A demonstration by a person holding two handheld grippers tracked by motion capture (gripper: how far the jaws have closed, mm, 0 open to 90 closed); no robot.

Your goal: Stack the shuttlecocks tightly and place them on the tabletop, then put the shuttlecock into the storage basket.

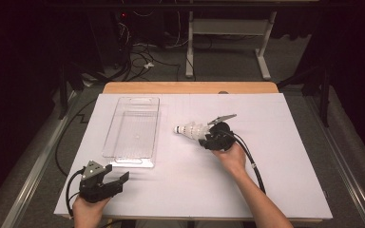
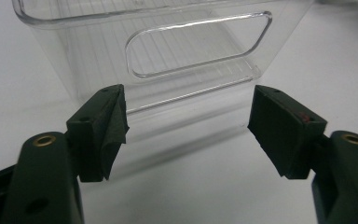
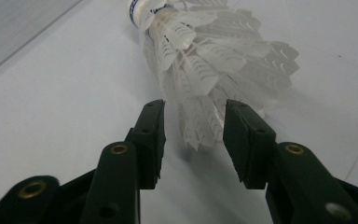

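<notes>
Feather shuttlecock (image 3: 205,60) lies on its side on the white table sheet (image 1: 285,180), cork end toward the clear plastic bin (image 1: 134,130) just to its left; likely very light, the feather skirt crushable and springy, so it is best pinched gently at the skirt rim or by the firmer cork. Right gripper (image 3: 193,135) sits half open, skirt tips between the jaws, pads apparently not pressing. Left gripper (image 2: 186,123) rests wide open and holding nothing near the bin's near end wall.
</notes>
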